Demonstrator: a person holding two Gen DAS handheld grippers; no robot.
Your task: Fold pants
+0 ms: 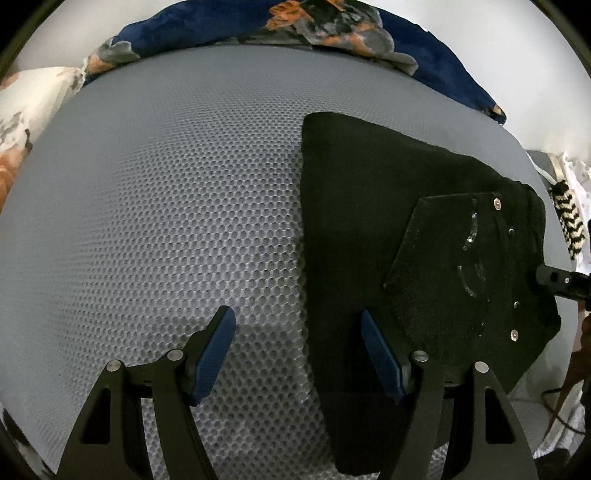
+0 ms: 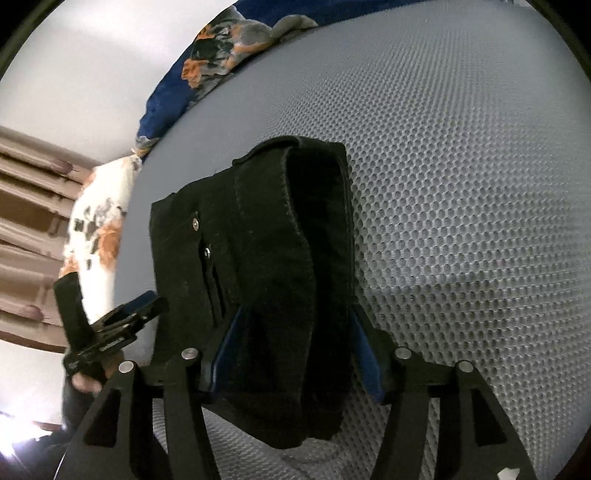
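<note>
Both fisheye views bend hard toward a dark round rim, so the grey mesh bed cover (image 1: 166,221) bulges like a dome. Your light is soft, even and moderately bright, casting faint shadows on the mesh beneath the left gripper (image 1: 297,354), while the black pants (image 1: 369,229) swallow nearly all fold detail. In the right wrist view, white glare burns the lower left corner and your left hand (image 2: 86,384) smears with blur.

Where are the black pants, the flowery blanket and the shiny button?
Pants (image 1: 351,221): left wrist view, flat folded cloth.
Flowery blanket (image 1: 332,22): left wrist view, patterned middle.
Shiny button (image 2: 194,222): right wrist view, its face.
</note>
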